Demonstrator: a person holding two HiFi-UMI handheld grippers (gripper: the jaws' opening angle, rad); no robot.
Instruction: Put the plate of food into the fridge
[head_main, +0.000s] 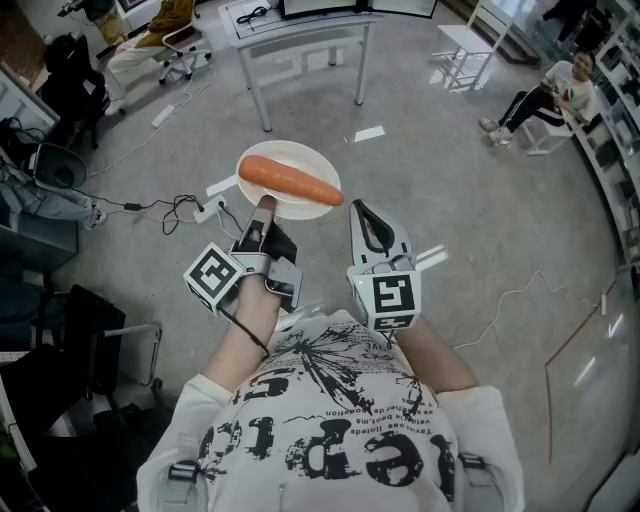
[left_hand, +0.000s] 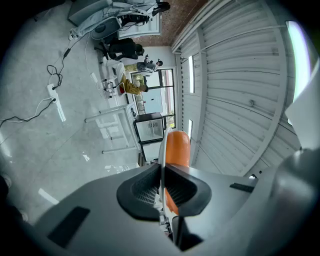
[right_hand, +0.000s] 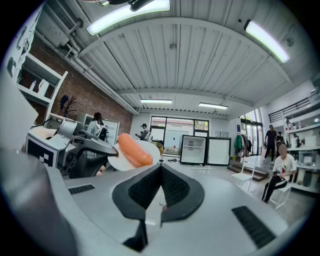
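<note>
The near rim of the round white plate (head_main: 290, 150) disappears under the left gripper (head_main: 264, 205) in the head view. In the left gripper view the plate shows only edge-on, as a thin white line covering part of the long orange carrot (head_main: 290, 180) that lies on it. What sits inside the black glass-door fridge (right_hand: 205, 149) is too far off to make out, and the head view does not take the fridge in at all. The person's arms run out of sight under a white T-shirt with black print (head_main: 330, 430).

The plate rests on no surface. It is carried level in the air above the grey concrete floor (head_main: 450, 200), with the left gripper's fingers (left_hand: 145, 190) pinching its rim. The right gripper (head_main: 360, 207) hangs just beside the plate without touching it, its fingers (right_hand: 145, 187) pressed together on nothing. The room is a wide hall with a ribbed white ceiling (right_hand: 175, 60), strip lights (right_hand: 130, 17) and a brick wall (right_hand: 85, 95) along one side.

A white power strip with black cables (head_main: 205, 210) lies on the floor near the plate. A grey metal desk (head_main: 300, 35) stands further ahead, with a white chair (head_main: 470, 45) off to its right. A seated person (head_main: 545, 95) is well apart by the shelving. From the right gripper view the fridge stands far ahead against the windows, with the plate and the left gripper filling the left foreground
</note>
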